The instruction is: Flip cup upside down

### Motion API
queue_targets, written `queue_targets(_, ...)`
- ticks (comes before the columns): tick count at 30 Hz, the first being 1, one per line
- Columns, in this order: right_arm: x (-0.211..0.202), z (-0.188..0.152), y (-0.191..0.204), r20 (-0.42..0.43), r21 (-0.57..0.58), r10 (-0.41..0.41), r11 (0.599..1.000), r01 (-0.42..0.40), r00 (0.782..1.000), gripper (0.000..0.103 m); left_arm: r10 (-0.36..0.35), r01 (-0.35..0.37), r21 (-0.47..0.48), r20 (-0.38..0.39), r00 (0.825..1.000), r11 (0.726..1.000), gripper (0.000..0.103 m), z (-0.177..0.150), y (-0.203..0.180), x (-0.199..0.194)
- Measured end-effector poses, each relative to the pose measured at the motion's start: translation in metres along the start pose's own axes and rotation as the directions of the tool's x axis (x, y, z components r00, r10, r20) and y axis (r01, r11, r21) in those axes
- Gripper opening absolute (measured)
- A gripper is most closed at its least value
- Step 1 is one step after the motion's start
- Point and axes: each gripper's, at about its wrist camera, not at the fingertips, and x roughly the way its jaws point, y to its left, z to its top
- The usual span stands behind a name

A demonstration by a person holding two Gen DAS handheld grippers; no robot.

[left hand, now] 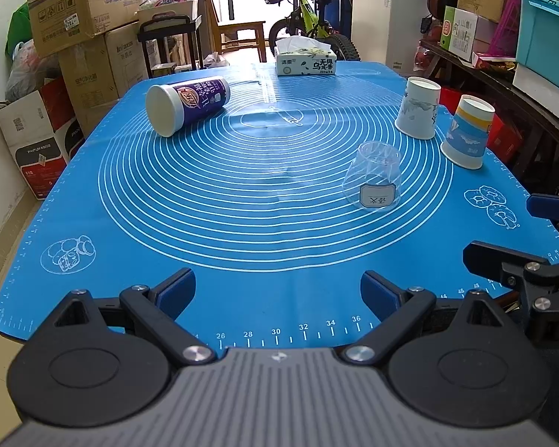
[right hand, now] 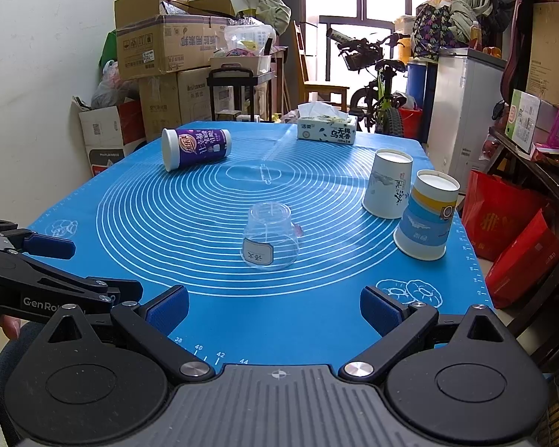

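A purple cup [left hand: 188, 104] lies on its side at the far left of the blue mat [left hand: 242, 193]; it also shows in the right wrist view [right hand: 195, 148]. A clear cup [left hand: 374, 180] [right hand: 271, 235] stands upside down. A white paper cup [left hand: 417, 107] [right hand: 387, 189] and a blue-and-yellow paper cup [left hand: 467, 131] [right hand: 426, 215] stand upside down at the right. My left gripper [left hand: 278, 294] is open and empty above the mat's near edge. My right gripper [right hand: 274, 307] is open and empty, near the front right.
A tissue box [left hand: 305, 61] [right hand: 326, 128] sits at the mat's far edge. Cardboard boxes [left hand: 82, 3] stack at the left, a bicycle [left hand: 309, 18] behind, a shelf with bins [left hand: 540, 37] and red bags [right hand: 518, 242] at the right.
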Motion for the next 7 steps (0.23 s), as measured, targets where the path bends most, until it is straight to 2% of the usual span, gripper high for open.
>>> queue_targets(7,0.0030,-0.0007,-0.0006,-0.005,-0.001,-0.001,1.000,0.001,1.000,0.100,-0.001,0.001,0.003,0.003,1.000,1.000,0.095,0.0015,0.0001,0.0014)
